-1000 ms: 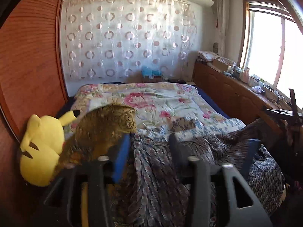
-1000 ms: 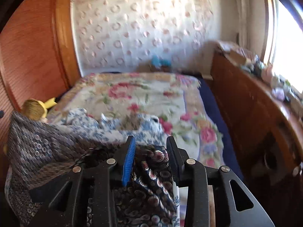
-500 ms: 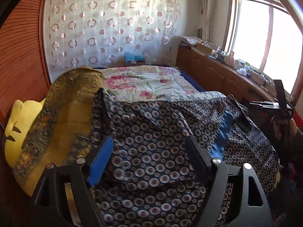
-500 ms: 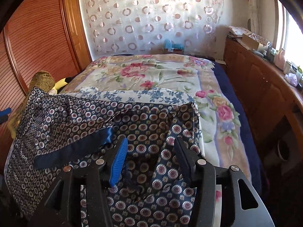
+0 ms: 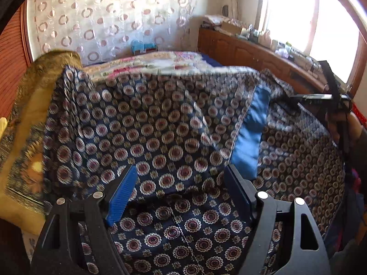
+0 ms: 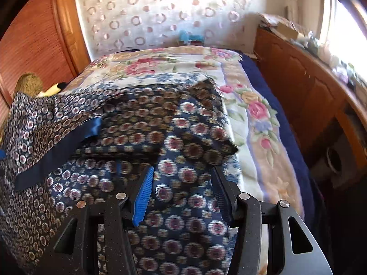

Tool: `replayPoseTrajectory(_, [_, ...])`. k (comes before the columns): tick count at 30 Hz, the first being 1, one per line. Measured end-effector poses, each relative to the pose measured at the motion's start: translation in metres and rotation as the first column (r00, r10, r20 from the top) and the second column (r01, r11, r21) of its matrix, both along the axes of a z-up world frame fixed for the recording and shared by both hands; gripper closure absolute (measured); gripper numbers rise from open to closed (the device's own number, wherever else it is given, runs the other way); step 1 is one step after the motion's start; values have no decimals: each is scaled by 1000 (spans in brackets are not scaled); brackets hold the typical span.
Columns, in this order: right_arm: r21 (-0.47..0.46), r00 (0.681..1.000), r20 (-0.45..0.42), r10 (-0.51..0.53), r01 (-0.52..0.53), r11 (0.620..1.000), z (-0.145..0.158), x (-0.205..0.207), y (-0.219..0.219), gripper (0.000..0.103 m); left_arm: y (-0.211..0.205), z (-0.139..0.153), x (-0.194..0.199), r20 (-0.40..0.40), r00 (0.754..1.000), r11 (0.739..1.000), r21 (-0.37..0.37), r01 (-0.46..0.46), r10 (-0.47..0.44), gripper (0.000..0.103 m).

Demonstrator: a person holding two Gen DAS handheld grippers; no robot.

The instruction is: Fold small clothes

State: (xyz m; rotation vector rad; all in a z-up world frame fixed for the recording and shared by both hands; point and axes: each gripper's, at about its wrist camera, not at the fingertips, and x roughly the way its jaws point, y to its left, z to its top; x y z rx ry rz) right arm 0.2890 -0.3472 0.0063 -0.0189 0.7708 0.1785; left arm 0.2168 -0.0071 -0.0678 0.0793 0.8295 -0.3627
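A dark blue garment with a round medallion print (image 5: pixel 160 126) and a plain blue band (image 5: pixel 250 135) lies spread over the near part of the bed; it also shows in the right wrist view (image 6: pixel 183 142). My left gripper (image 5: pixel 181 174) is open just above the cloth, which lies between and under its wide-apart jaws. My right gripper (image 6: pixel 183 174) is open too, low over the garment's right part. The right gripper also shows in the left wrist view (image 5: pixel 330 96) at the far right.
A floral quilt (image 6: pixel 174 64) covers the bed. An olive-gold cloth (image 5: pixel 29 105) lies at the left, over a yellow plush toy (image 6: pixel 52 89). A blue-and-white floral cloth (image 6: pixel 165 80) lies behind the garment. Wooden cabinets (image 6: pixel 298 75) run along the right, a wooden wardrobe (image 6: pixel 34 34) stands left.
Both grippers opened wide and let go of the garment. It went from bunched and lifted to spread flat over the bed. Both cameras moved lower and closer to the cloth.
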Motion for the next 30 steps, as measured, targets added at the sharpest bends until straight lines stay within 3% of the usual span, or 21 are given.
replayPoseTrajectory(6, [33, 998, -15, -58, 59, 998, -1, -7, -39, 50, -5, -22, 4, -68, 998, 999, 48, 6, -3, 24])
replayPoseTrajectory(8, [44, 998, -9, -56, 56, 997, 2, -15, -46, 50, -9, -25, 0, -38, 999, 996, 87, 14, -10, 24])
replayPoseTrajectory(17, [31, 995, 94, 9, -12, 999, 16, -30, -18, 50, -12, -27, -3, -34, 999, 995, 100, 14, -11, 21])
replayPoseTrajectory(22, [-19, 993, 102, 51, -49, 999, 11, -19, 2, 50, -18, -25, 1, -39, 999, 994, 106, 13, -9, 22])
replayPoseTrajectory(26, [-85, 993, 106, 60, -51, 995, 13, 4, 16, 50, -32, -15, -4, -35, 996, 996, 50, 79, -78, 22])
replayPoseTrajectory(30, [-43, 991, 118, 59, -54, 998, 21, 21, 18, 50, -54, -12, -8, -33, 988, 987, 54, 153, -152, 32])
